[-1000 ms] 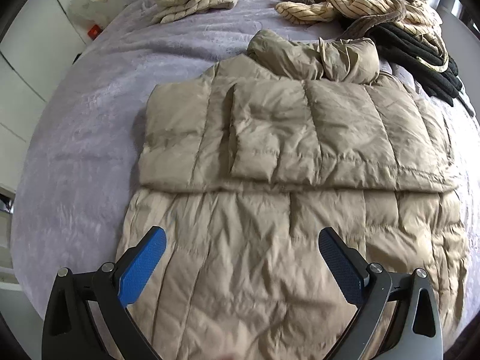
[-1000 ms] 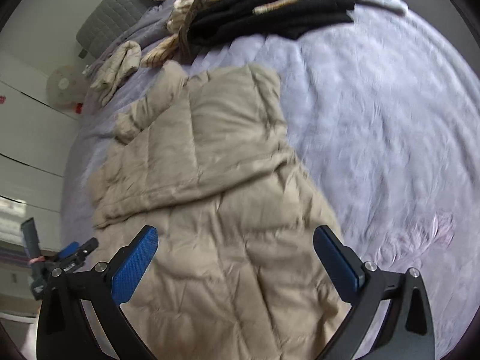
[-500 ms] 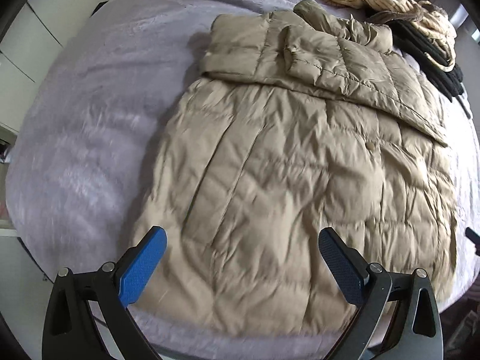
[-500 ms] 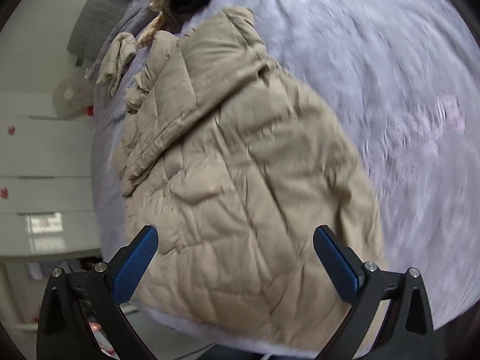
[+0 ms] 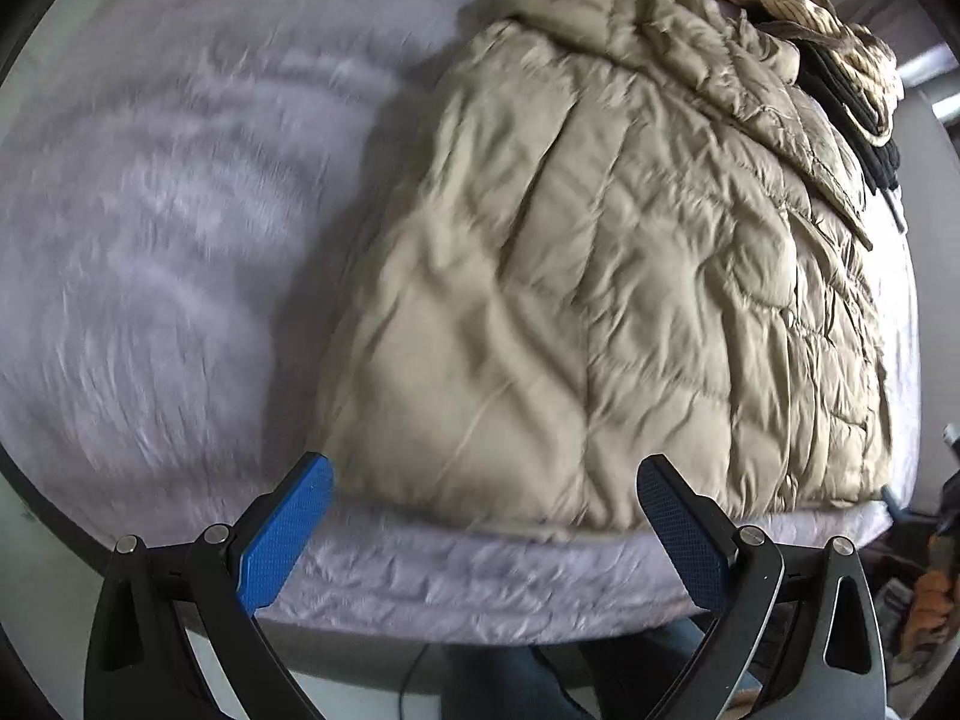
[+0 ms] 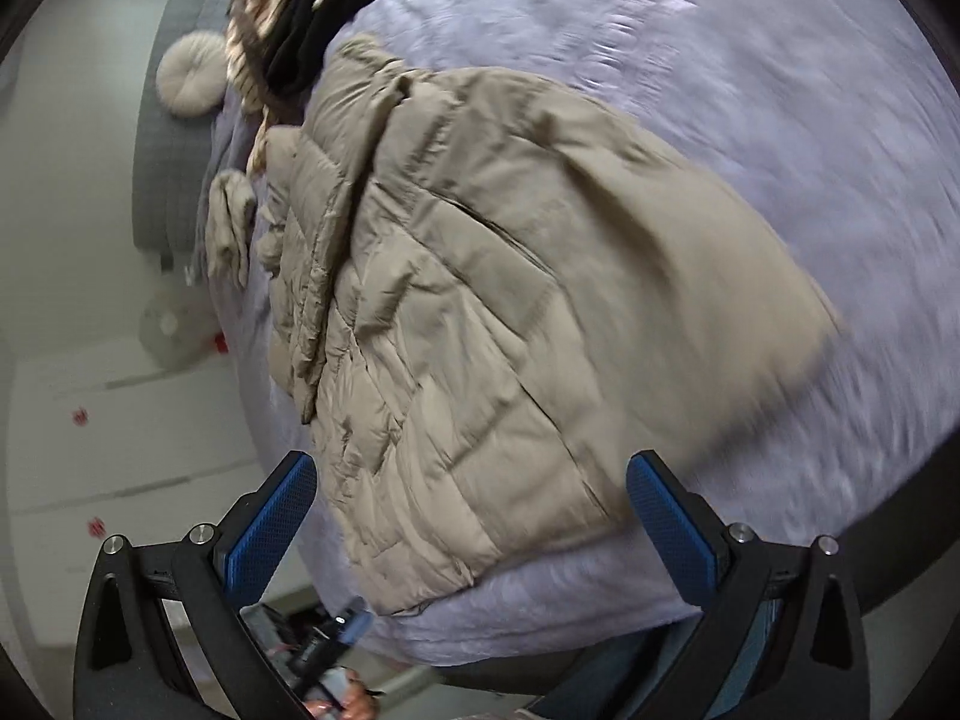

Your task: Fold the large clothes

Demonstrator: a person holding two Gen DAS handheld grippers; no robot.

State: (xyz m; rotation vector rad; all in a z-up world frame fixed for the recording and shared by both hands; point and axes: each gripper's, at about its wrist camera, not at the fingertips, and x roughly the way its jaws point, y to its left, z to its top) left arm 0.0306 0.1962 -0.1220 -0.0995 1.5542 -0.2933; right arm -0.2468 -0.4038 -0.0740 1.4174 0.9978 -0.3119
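A tan quilted puffer jacket [image 5: 600,276] lies flat on the lavender bed cover [image 5: 150,240], sleeves folded across its upper part, hem at the bed's near edge. It also shows in the right wrist view [image 6: 510,330]. My left gripper [image 5: 483,534] is open and empty, just short of the hem's left corner. My right gripper [image 6: 471,531] is open and empty, at the hem's right corner, over the bed edge.
A pile of striped cream and black clothes [image 5: 828,54] lies at the far end of the bed, also in the right wrist view [image 6: 288,18]. A folded cream garment [image 6: 231,228] and a round cushion [image 6: 189,75] lie near the grey headboard. The bed edge [image 5: 480,588] is just in front.
Both grippers have pulled back from over the jacket toward the bed's near edge and lower, so the hem and the bed edge are now in view. Both stayed open.
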